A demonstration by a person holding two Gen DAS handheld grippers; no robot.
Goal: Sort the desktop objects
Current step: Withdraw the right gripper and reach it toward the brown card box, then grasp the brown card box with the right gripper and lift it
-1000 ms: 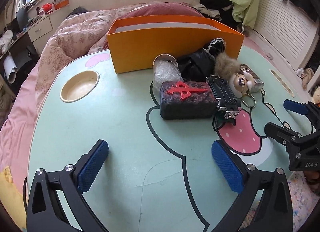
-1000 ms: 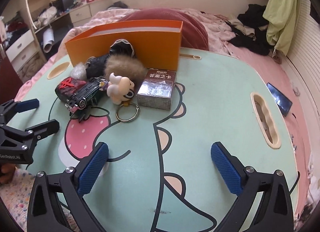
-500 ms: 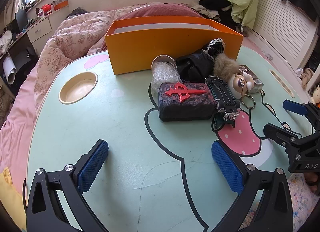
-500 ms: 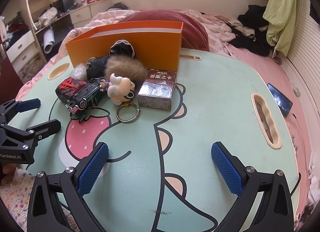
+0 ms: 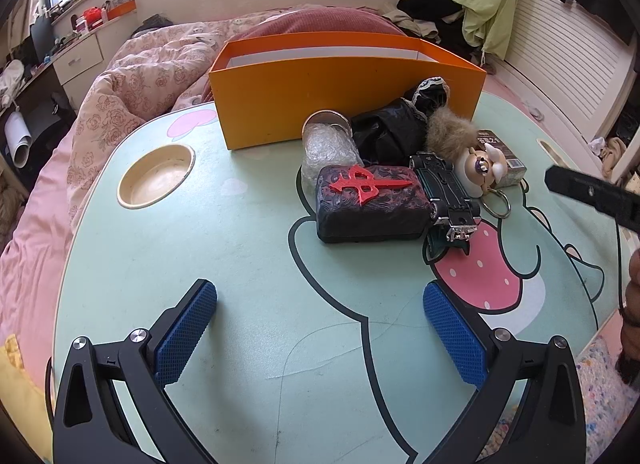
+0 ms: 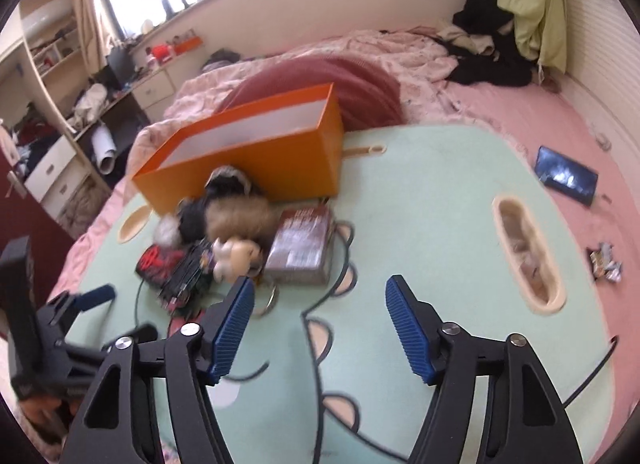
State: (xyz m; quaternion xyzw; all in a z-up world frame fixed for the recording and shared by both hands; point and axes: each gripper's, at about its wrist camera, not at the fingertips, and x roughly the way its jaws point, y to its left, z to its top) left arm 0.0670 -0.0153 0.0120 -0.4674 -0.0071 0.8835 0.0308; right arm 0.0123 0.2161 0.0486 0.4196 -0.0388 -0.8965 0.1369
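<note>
An orange box (image 5: pixel 344 99) stands open at the back of the green cartoon table (image 5: pixel 224 248). In front of it lies a pile: a dark block with a red symbol (image 5: pixel 370 203), a toy car (image 5: pixel 448 191), a plush keychain (image 5: pixel 482 169), a fur ball (image 5: pixel 450 133), a black pouch (image 5: pixel 388 131), bubble wrap (image 5: pixel 328 149) and a card box (image 6: pixel 300 246). My left gripper (image 5: pixel 320 332) is open and empty, near the front edge. My right gripper (image 6: pixel 320 330) is open and empty, raised above the table, just right of the pile (image 6: pixel 224 240).
The table has a round cup recess (image 5: pixel 156 175) at the left and an oval slot (image 6: pixel 528 248) at the right. A phone (image 6: pixel 566 175) and a wrapper (image 6: pixel 606 264) lie on the pink bedding beyond the table. The orange box shows in the right wrist view (image 6: pixel 248 151).
My right gripper has risen, tilted and moved towards the pile, and its jaws have narrowed. My left gripper has barely moved.
</note>
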